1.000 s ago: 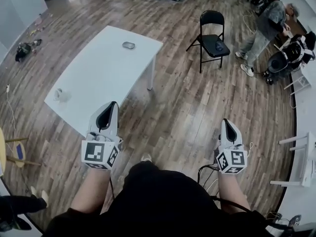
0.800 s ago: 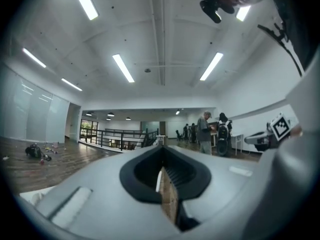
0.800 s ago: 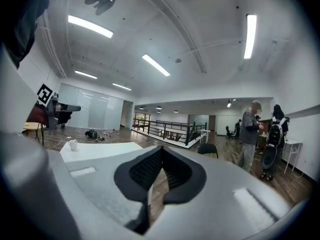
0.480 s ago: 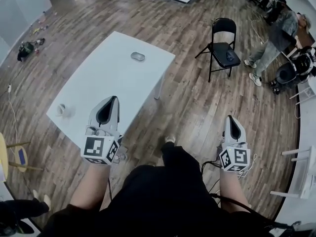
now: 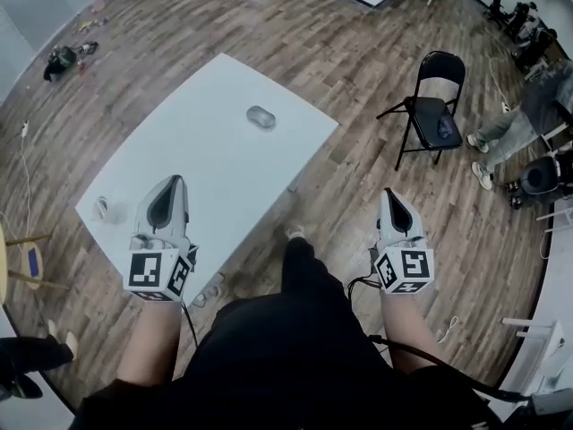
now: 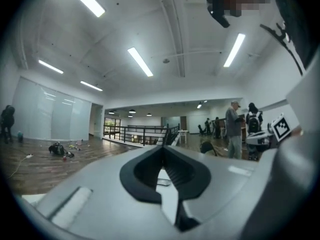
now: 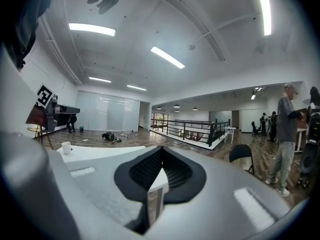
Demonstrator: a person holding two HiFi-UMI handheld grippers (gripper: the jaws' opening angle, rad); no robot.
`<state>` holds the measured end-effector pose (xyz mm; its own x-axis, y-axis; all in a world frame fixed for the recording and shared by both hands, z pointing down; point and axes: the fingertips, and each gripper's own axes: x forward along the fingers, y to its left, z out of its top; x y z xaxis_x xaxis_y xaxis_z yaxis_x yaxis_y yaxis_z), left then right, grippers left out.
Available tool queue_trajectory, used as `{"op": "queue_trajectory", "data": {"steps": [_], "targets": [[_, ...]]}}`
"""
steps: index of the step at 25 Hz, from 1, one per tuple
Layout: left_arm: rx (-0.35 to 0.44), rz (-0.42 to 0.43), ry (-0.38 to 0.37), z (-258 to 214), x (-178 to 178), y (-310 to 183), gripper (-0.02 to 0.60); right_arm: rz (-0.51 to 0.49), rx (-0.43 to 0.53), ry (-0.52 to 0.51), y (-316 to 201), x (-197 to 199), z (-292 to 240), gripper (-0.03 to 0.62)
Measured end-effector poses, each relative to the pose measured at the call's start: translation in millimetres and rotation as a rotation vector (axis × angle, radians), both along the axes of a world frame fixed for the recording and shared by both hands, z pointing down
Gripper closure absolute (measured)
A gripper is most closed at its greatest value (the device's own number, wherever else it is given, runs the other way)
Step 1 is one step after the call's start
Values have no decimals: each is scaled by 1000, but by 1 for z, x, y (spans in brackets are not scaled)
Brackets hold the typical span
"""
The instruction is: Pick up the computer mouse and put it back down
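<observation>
A grey computer mouse (image 5: 260,116) lies on the far part of the white table (image 5: 206,159). Seen from the head view, my left gripper (image 5: 176,179) hangs shut over the table's near edge, well short of the mouse. My right gripper (image 5: 390,192) is shut too, over the wooden floor to the right of the table. Through the left gripper view's closed jaws, the mouse (image 6: 163,182) shows as a small shape on the tabletop ahead. The right gripper view has the table (image 7: 100,151) off to its left. Neither gripper holds anything.
A small white cup (image 5: 99,208) stands on the table's near left corner, also seen as the cup (image 7: 66,147). A black folding chair (image 5: 430,115) stands right of the table. A person (image 5: 528,106) stands at the far right. A bag (image 5: 63,61) lies on the floor, far left.
The table and mouse have drawn closer in the head view. Both grippers have advanced with the person; the left one now reaches over the table's near edge. Jaws stayed shut.
</observation>
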<state>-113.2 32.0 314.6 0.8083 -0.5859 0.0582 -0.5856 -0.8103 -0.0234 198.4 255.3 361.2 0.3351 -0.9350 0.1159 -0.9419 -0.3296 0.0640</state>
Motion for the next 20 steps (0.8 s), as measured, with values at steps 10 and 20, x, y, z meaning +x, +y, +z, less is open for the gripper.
{"op": "queue_trajectory", "data": {"steps": [10, 20], "targets": [[-42, -270, 15, -9, 25, -73, 577, -285, -31, 24, -157, 66, -18, 592], [-54, -585, -10, -5, -10, -87, 577, -644, -78, -9, -279, 42, 21, 592]]}}
